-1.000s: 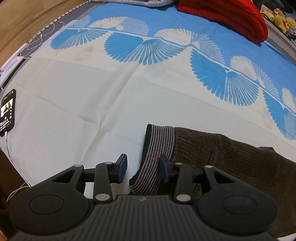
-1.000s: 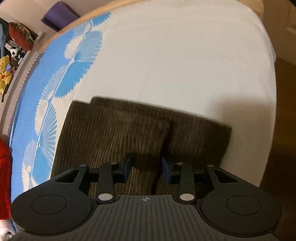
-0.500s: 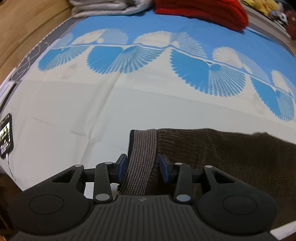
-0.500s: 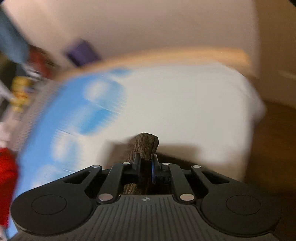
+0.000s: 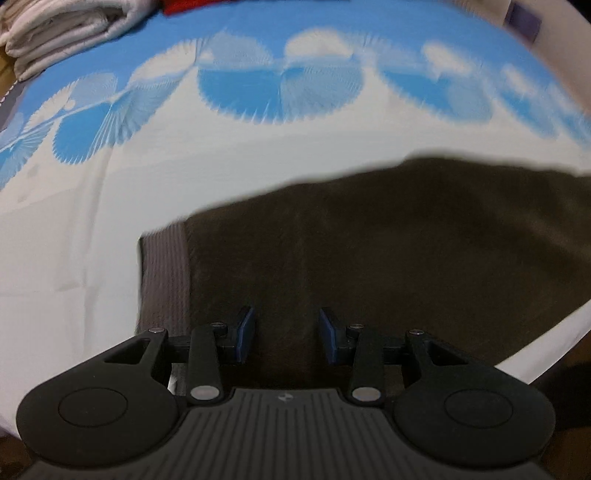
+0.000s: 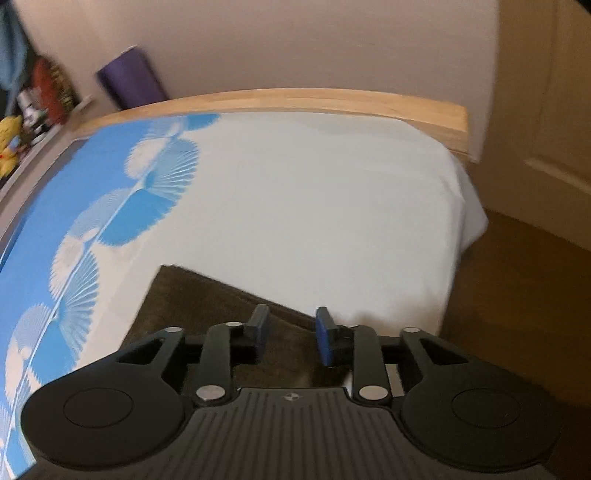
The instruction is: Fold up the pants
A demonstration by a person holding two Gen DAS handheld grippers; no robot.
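So both my claws are hanging over the bed right now and neither one has anything in it. My left gripper (image 5: 287, 334) has its blue pads spread wide apart with nothing pinched between them, just the brown pants (image 5: 388, 236) showing underneath. From the left wrist view the pants lie as a broad dark slab near the front edge of the bed (image 5: 74, 236), with the striped grey waistband (image 5: 164, 273) at their left end. That view is pretty blurry, so I can't tell how neat the layers are.

My right gripper (image 6: 290, 334) is also gaping, nothing in it. In the right wrist view a corner of the pants (image 6: 207, 314) pokes out beyond the fingers, lying flat on the white part of the sheet, just beside the blue fan pattern (image 6: 147, 206).

Other stuff: the wooden bed frame (image 6: 332, 101) runs along the far edge, a purple roll (image 6: 127, 81) leans on the wall behind it, and folded white bedding (image 5: 62, 33) sits at the far left corner in the left view.
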